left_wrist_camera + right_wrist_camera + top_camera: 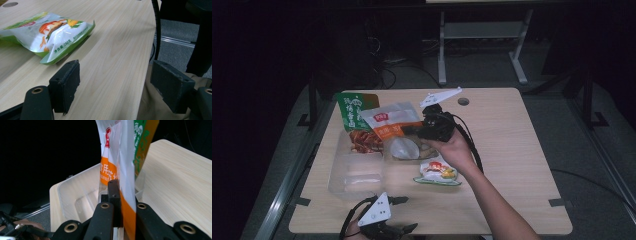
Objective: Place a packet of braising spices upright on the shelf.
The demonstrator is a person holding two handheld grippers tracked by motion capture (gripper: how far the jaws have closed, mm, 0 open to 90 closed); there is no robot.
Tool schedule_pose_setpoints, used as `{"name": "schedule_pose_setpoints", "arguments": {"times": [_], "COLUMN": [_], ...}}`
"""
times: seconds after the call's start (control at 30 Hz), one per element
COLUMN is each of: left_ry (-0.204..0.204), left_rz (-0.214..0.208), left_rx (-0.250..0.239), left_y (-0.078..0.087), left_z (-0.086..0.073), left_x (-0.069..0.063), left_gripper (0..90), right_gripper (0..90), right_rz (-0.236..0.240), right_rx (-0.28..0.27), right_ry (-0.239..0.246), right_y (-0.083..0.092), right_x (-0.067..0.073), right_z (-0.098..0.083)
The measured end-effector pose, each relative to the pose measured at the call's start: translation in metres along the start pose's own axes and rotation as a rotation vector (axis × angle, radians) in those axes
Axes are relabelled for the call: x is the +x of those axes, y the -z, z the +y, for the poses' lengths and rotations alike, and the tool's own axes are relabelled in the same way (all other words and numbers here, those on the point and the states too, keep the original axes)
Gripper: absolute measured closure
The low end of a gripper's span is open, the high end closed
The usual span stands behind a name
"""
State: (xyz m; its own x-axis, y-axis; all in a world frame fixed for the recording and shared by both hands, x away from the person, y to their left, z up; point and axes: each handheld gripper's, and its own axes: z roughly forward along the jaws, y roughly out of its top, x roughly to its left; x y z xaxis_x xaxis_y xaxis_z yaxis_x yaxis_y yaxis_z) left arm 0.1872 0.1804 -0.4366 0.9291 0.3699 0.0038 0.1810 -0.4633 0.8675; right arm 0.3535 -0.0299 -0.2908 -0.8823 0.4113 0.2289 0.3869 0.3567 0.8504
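my left gripper (404, 214) hovers at the counter's (512, 150) near edge, jaws wide apart, empty. my right gripper (409, 130) pinches an orange-and-white snack bag (392, 120) over the clear tray (354, 177); a green pouch (437, 172) lies nearby.

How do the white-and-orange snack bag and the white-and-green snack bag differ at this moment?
The white-and-orange bag is clamped in the right gripper over the clear plastic tray; the white-and-green bag lies flat and free on the table. The left gripper stands open beside it. Both are sealed, printed pouches.
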Motion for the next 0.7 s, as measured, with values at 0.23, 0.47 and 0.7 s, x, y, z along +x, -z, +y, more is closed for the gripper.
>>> {"name": "schedule_pose_setpoints", "arguments": {"times": [0.23,0.47,0.7], "left_ry": [0.006,0.011,-0.001], "left_rz": [0.003,0.011,0.006], "left_rx": [-0.006,-0.011,0.001], "left_y": [0.002,0.004,0.004], "left_z": [0.000,-0.001,-0.001], "left_x": [0.001,0.003,0.003], "left_gripper": [23.5,23.5,23.5], "right_gripper": [90.0,90.0,90.0], "right_rz": [0.016,0.027,0.048], "right_rx": [-0.002,-0.003,-0.003], "right_ry": [0.009,0.019,0.029], "right_y": [-0.013,-0.028,-0.048], "right_x": [0.005,0.010,0.020], "right_z": [0.007,0.014,0.023]}}
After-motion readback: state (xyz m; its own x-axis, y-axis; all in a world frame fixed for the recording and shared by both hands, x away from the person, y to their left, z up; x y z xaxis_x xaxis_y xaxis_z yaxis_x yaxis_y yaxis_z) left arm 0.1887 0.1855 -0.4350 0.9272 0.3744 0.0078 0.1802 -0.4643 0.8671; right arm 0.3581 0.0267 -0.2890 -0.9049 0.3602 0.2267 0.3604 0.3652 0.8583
